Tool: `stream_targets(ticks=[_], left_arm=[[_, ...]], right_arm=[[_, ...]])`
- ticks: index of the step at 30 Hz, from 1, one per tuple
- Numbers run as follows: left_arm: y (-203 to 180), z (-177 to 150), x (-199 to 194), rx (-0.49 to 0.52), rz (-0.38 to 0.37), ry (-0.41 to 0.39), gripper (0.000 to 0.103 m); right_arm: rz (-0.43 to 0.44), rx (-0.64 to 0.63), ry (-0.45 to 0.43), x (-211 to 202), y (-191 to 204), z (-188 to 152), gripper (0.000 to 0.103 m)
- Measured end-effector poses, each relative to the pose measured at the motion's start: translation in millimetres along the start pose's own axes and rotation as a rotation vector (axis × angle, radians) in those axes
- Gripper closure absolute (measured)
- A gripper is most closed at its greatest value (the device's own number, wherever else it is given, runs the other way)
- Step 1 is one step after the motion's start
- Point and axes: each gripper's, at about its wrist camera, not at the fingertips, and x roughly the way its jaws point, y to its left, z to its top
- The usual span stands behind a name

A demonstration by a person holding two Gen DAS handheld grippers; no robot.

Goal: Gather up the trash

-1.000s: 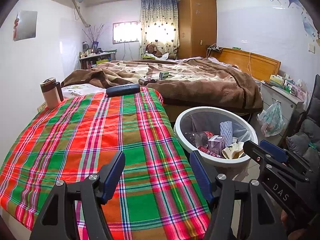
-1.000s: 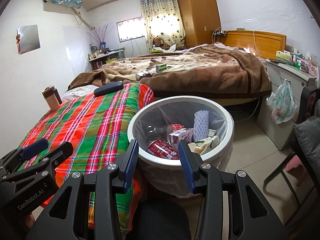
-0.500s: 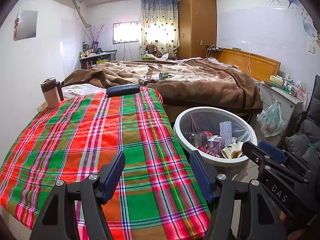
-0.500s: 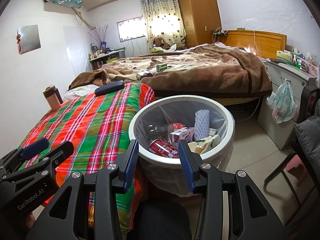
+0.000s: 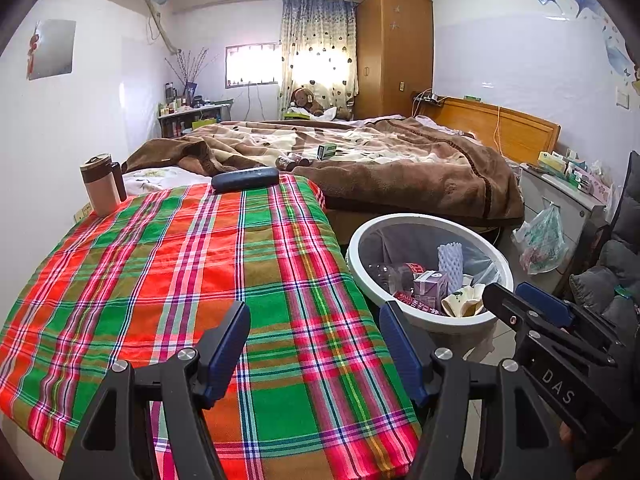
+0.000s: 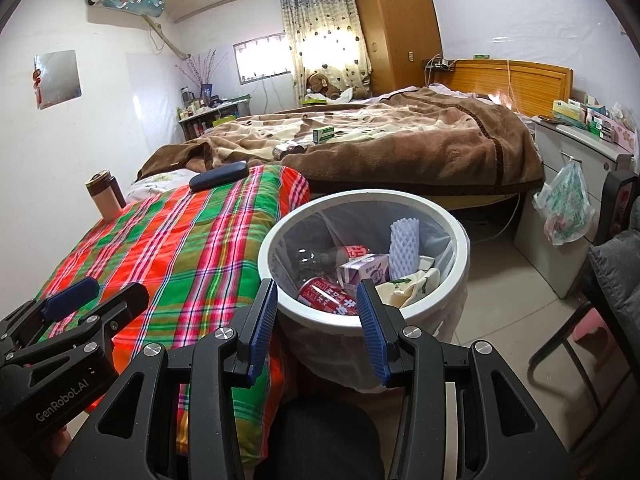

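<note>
A white round trash bin (image 5: 496,248) (image 6: 460,236) with a clear liner stands on the floor between the plaid-covered table and the bed. It holds a purple carton (image 6: 366,268), a red can (image 6: 326,294), a white foam sleeve (image 6: 404,248) and crumpled paper. My left gripper (image 5: 314,338) is open and empty above the plaid cloth (image 5: 168,272). My right gripper (image 6: 316,316) is open and empty just before the bin's near rim.
A tumbler (image 5: 100,190) and a dark blue case (image 5: 245,178) sit at the table's far end. A green box (image 5: 326,151) and a small dark item lie on the brown bed blanket (image 5: 400,172). A plastic bag (image 6: 566,204) hangs from the cabinet on the right. A chair (image 6: 612,280) stands at the right.
Both grippers have drifted only slightly; the bin sits marginally closer in the right wrist view. Nothing was grasped or released.
</note>
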Motion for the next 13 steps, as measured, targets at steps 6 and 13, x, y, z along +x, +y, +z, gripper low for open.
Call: stream_targets(ticks=[6, 13], left_arm=[[-3.2, -0.6, -1.1, -0.003, 0.001, 0.001, 0.036], [-1.0, -1.8, -0.6, -0.006, -0.001, 0.004, 0.036]], right_arm=[[0.0, 0.001, 0.0, -0.1, 0.0, -0.1, 0.06], [0.001, -0.002, 0.0, 0.2, 1.3, -1.1, 0.06]])
